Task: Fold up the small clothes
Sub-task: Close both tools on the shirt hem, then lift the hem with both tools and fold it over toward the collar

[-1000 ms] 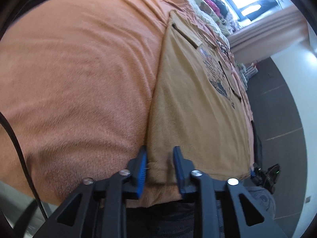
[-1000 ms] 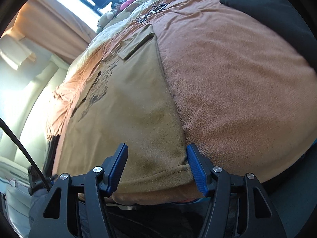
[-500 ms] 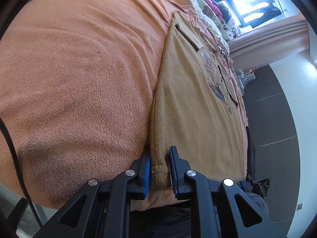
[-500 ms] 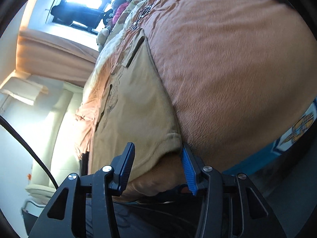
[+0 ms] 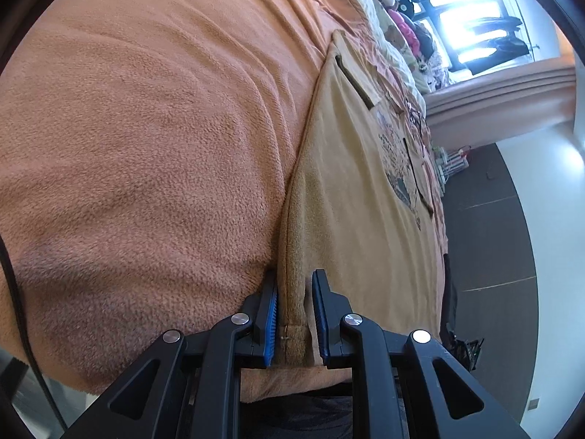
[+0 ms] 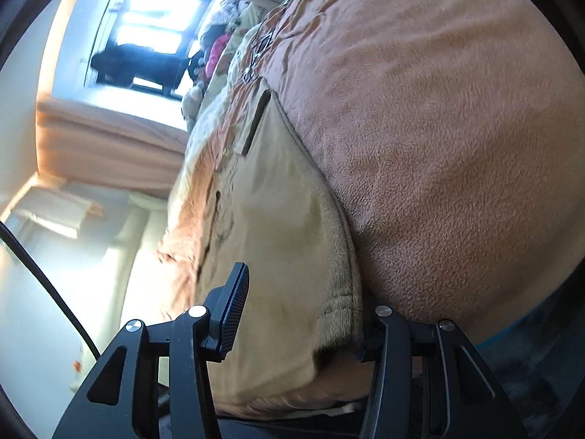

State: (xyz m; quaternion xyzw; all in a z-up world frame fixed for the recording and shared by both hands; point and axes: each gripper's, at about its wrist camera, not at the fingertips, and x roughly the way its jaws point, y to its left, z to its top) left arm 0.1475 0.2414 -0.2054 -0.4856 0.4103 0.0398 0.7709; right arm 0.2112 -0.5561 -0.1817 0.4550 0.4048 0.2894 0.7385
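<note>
A small tan T-shirt [image 5: 358, 190] with a printed front lies flat on an orange fleece blanket [image 5: 146, 146]. My left gripper [image 5: 294, 314] is shut on the shirt's near hem corner, the fabric pinched between its blue pads. In the right wrist view the same shirt [image 6: 278, 219] lies on the blanket [image 6: 438, 146]. My right gripper [image 6: 303, 314] is open, its fingers on either side of the other hem corner. Its right finger is partly hidden behind the hem.
Soft toys and clothes [image 5: 406, 29] are piled at the far end of the bed by a bright window [image 5: 471, 18]. Dark floor [image 5: 486, 256] lies beside the bed. The blanket's near edge [image 5: 256, 384] drops off just under the grippers.
My left gripper closed on the hem corner and now holds it. My right gripper tilted and pushed in around the other corner, staying open.
</note>
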